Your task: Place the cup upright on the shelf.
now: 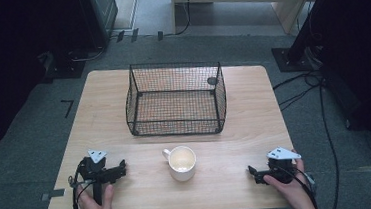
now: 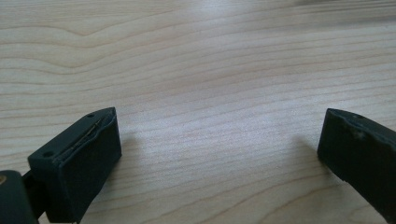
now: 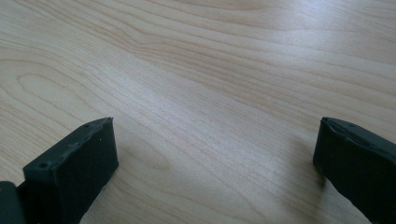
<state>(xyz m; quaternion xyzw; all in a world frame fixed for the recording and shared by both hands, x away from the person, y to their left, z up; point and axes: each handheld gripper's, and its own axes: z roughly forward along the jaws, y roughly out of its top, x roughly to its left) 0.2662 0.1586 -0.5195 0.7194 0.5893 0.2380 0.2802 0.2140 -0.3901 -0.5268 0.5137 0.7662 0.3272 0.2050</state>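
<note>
Jaws of our left gripper (image 1: 121,168) and right gripper (image 1: 253,173) rest spread and empty, so we judge we're starting: next, reach the mug (image 1: 181,162) at table (image 1: 229,181) centre, six o'clock of the wire basket (image 1: 175,99).

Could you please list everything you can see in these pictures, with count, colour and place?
mug: one, white, upright and empty, near the front middle of the table, handle to its left.
wire basket: one, black mesh, empty, behind the mug at the table's centre.
table: one, light wood grain, on a grey floor.
cables: several, black, on the floor at the right.
left gripper: one, black, front left on the table, jaws wide apart, holding nothing.
right gripper: one, black, front right, jaws wide apart, holding nothing.
</note>
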